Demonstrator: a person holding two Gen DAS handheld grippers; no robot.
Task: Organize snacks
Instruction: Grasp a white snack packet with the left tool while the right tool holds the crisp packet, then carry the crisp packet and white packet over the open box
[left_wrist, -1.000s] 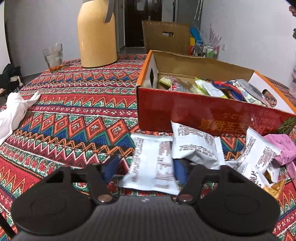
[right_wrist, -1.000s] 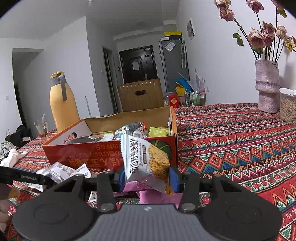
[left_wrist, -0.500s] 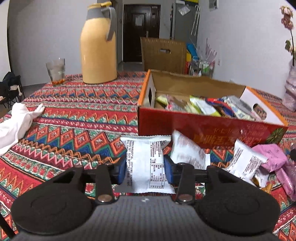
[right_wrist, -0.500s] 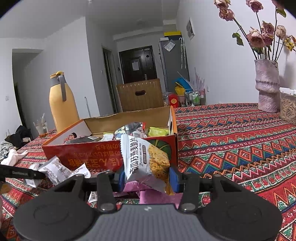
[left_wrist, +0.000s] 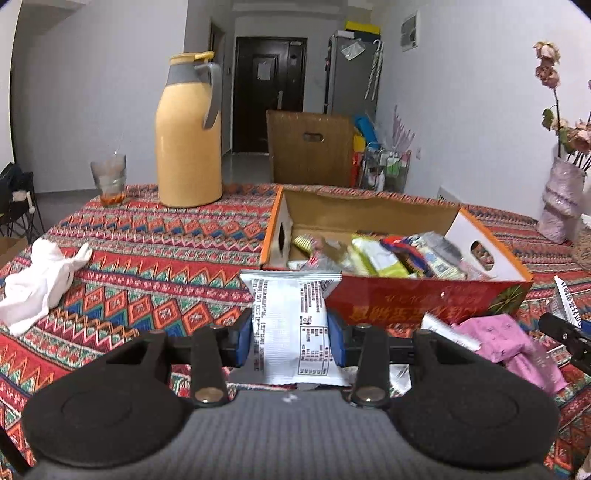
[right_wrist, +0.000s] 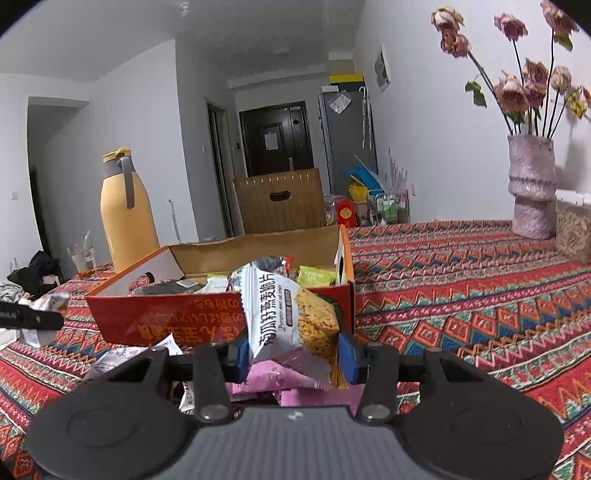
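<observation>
Just near the red box (left_wrist: 424, 299), each gripper clamps a packet: left gripper (left_wrist: 290, 341) the white packet (left_wrist: 291, 325), right gripper (right_wrist: 291, 349) the oat-crisp packet (right_wrist: 291, 314); lift clear of the near wall before dropping.

Between the jaws of the left gripper (left_wrist: 290, 334) stands a snack packet (left_wrist: 290, 325), upright. Ahead and right of these jaws lies the open box (left_wrist: 424, 299), holding loose snacks (left_wrist: 373, 254). Behind the box, left of the jaws, stand the flask (left_wrist: 188, 136) and glass (left_wrist: 109, 179); a cloth (left_wrist: 37, 280) lies far left. Between the right gripper (right_wrist: 291, 352) jaws sits an oat-crisp packet (right_wrist: 291, 317), with the box just beyond and a vase (right_wrist: 532, 192) far right.
</observation>
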